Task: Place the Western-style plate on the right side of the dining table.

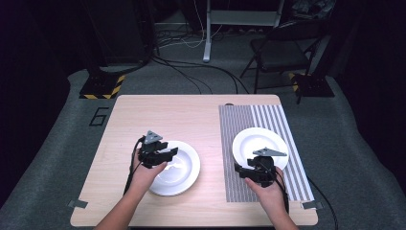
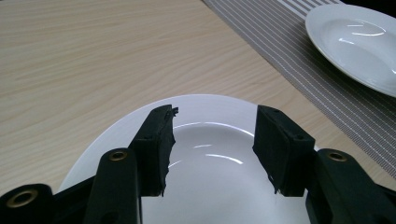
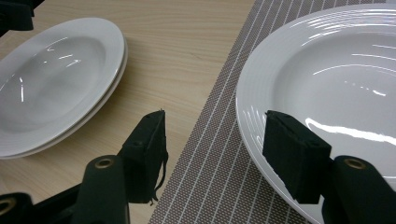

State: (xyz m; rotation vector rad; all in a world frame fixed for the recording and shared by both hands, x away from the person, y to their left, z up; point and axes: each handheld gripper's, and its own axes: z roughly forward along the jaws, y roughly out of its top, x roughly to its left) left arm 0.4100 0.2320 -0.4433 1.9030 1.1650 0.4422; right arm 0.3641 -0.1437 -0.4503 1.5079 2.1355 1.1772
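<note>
I see a stack of two white plates (image 1: 177, 167) on the bare wood of the table (image 1: 191, 115), my left gripper (image 1: 165, 154) released above its near rim. A single white plate (image 1: 261, 143) lies on the striped mat (image 1: 277, 120); my right gripper (image 1: 251, 170) hangs released at its near edge

Two black hand-held grippers, left (image 1: 168, 153), right (image 1: 242, 169), grey triangular top plates, brass-coloured screws, trailing black cables

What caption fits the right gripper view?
Open right gripper straddling the plate rim on striped mat.
</note>
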